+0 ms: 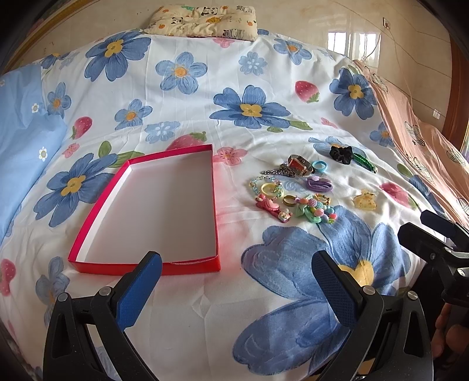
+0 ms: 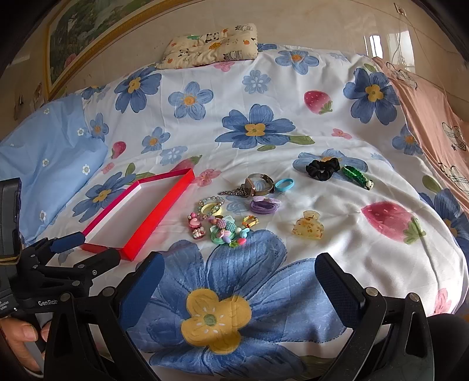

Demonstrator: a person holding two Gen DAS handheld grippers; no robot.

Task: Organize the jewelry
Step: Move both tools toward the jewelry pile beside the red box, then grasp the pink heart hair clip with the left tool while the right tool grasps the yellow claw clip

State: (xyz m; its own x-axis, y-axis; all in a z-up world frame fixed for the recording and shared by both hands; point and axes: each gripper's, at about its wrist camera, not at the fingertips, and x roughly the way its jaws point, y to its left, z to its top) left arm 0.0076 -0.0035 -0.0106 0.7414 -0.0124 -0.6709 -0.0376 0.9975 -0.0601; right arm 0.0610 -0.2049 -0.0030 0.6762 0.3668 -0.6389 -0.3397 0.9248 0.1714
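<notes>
An empty red box [image 1: 117, 202] with a white inside lies on the flowered bedspread; it also shows in the right wrist view [image 2: 158, 214]. Right of it lies a cluster of jewelry: a watch [image 1: 299, 165] [image 2: 259, 184], a bead bracelet [image 1: 265, 186], a blue ring band [image 2: 284, 184], a purple hair tie [image 2: 263, 205], a black scrunchie [image 2: 322, 168], a green clip [image 2: 356, 175], a yellow claw clip [image 2: 307, 227] and colourful bead pieces [image 2: 228, 233]. My left gripper [image 1: 237, 278] is open and empty, in front of the box. My right gripper [image 2: 239, 281] is open and empty, short of the cluster.
A panda-print pillow [image 1: 202, 19] lies at the bed's head. A light blue pillow [image 1: 23, 123] is at the left and a pink blanket [image 1: 410, 123] along the right edge. A framed picture [image 2: 88, 38] hangs on the wall.
</notes>
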